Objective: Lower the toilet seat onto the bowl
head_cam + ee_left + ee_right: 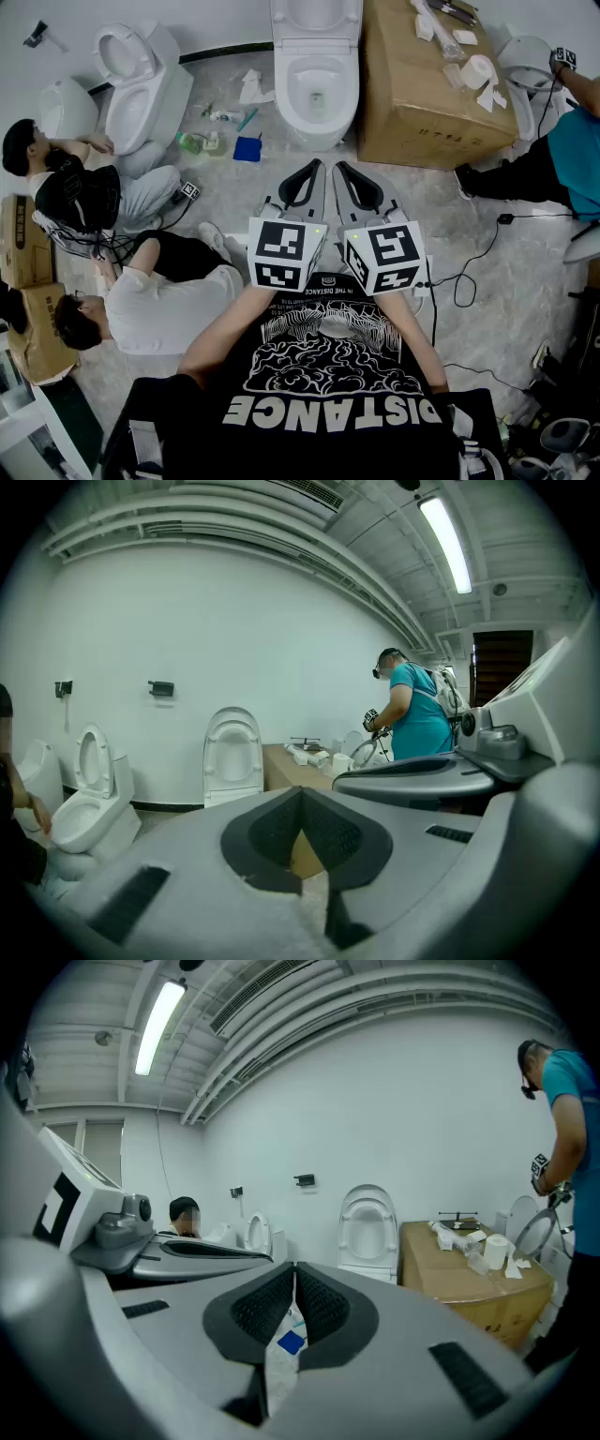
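Note:
The white toilet (316,89) stands at the far wall, straight ahead of me, its bowl open. Its seat and lid (232,754) are raised upright against the wall, and they show again in the right gripper view as the seat (367,1224). My left gripper (312,173) and right gripper (340,173) hang side by side in mid-air, well short of the toilet and pointing toward it. Both are shut with nothing between the pads: the left gripper (302,803) and the right gripper (294,1281) touch nothing.
A large cardboard box (422,84) with paper rolls on top stands right of the toilet. A second toilet (141,84) stands at the left, two people (159,300) sit on the floor there, and a person in teal (572,141) is at the right. A blue pad (247,148) and cables (469,272) lie on the floor.

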A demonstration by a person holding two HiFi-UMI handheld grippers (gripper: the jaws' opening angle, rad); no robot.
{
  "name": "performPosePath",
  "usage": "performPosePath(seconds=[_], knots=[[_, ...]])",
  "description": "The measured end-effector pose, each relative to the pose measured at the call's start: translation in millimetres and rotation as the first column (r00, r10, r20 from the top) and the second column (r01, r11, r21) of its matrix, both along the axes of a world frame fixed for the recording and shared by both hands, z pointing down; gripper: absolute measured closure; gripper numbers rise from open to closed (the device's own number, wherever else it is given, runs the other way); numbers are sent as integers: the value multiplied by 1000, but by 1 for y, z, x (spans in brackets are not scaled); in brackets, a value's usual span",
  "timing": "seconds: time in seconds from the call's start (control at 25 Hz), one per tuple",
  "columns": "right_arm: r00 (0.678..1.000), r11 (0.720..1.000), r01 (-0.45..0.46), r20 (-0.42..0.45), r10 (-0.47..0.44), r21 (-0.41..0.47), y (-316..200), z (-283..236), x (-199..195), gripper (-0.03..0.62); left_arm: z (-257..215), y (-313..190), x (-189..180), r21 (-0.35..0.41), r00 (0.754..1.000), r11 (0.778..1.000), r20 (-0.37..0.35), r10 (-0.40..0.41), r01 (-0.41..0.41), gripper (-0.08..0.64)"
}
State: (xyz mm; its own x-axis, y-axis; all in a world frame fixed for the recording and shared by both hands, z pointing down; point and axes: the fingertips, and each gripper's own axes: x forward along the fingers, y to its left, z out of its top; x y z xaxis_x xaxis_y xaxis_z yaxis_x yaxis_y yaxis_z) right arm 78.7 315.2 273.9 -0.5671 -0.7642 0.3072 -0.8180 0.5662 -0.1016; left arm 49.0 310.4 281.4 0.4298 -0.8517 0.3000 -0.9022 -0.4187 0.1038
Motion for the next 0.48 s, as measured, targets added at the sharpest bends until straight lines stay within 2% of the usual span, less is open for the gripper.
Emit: performPosePath(seconds=[0.48], knots=[[1000,1000,0,-31,-1,-19,-4,8,-35,568,10,-5,-36,-26,999,1000,-33,-2,2,551]])
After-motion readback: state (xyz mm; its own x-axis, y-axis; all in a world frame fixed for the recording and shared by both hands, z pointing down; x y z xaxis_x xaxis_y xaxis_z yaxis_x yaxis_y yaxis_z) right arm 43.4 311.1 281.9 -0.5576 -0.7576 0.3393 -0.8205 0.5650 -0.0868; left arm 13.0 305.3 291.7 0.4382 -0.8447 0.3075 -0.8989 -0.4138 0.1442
